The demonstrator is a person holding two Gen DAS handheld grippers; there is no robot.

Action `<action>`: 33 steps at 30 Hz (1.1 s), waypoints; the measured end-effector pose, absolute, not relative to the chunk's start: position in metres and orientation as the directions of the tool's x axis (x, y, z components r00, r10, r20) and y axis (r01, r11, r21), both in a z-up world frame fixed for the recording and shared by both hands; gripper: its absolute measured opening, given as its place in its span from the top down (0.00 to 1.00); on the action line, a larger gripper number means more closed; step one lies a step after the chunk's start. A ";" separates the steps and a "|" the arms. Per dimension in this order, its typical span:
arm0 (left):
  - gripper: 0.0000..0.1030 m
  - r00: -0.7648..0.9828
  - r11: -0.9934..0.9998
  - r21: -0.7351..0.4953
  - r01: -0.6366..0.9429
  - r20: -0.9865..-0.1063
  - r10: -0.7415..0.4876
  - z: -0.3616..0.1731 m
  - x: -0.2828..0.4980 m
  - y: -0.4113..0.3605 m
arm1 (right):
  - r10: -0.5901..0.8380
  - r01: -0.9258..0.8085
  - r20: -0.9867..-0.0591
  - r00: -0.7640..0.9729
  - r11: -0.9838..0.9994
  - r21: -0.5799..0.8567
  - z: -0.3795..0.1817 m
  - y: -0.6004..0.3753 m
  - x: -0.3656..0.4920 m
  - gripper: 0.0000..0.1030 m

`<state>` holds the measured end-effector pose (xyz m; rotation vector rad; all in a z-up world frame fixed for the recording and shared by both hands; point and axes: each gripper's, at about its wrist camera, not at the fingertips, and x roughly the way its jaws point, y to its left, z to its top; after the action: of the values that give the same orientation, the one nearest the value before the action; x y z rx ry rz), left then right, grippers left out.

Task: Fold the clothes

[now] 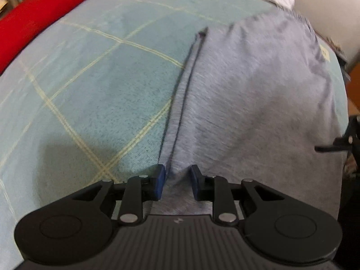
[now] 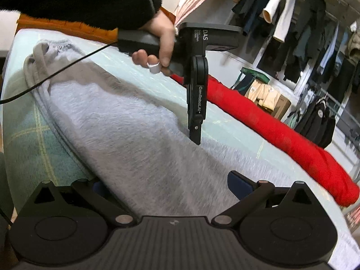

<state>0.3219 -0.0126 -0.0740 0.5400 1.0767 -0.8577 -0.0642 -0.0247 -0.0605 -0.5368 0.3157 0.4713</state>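
Grey sweatpants point(image 1: 254, 94) lie stretched out on a light green checked bed sheet point(image 1: 90, 85), with a dark side stripe along their left edge. My left gripper point(image 1: 177, 180) has its blue pads pinched on a raised fold of the grey fabric at that edge. In the right wrist view the same grey sweatpants point(image 2: 126, 121) run from the elastic waistband at the far left toward the camera. My right gripper point(image 2: 166, 186) is wide open, with the fabric lying between its fingers. The left gripper point(image 2: 195, 135) also shows there, pointing down onto the pants.
A red rolled blanket point(image 2: 281, 135) lies along the bed's far side. It also shows in the left wrist view point(image 1: 33, 18). Clothes hang on a rack point(image 2: 292, 22) beyond the bed, with cardboard boxes point(image 2: 267, 99) below. A black cable point(image 2: 56, 69) crosses the pants.
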 end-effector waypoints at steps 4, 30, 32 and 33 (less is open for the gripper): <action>0.95 0.269 0.577 0.046 0.815 -0.913 -0.308 -0.071 0.307 -0.017 | 0.346 -0.505 -0.403 0.847 0.760 -0.410 -0.059 -0.026 -0.063 0.00; 0.96 0.481 0.769 0.097 0.632 -0.827 -0.290 -0.055 0.314 0.002 | 0.288 -0.465 -0.375 0.881 0.671 -0.577 -0.051 -0.006 -0.065 0.00; 0.96 0.496 0.768 0.105 0.631 -0.816 -0.296 -0.044 0.303 0.009 | 0.293 -0.472 -0.381 0.877 0.672 -0.570 -0.051 -0.010 -0.069 0.00; 0.96 0.503 0.769 0.110 0.630 -0.812 -0.296 -0.037 0.295 0.014 | 0.296 -0.478 -0.386 0.874 0.672 -0.565 -0.051 -0.013 -0.072 0.00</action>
<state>0.2954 0.0135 -0.0375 0.4240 0.8781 -0.5797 -0.0715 -0.0127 -0.0510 -0.7100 0.2730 0.4418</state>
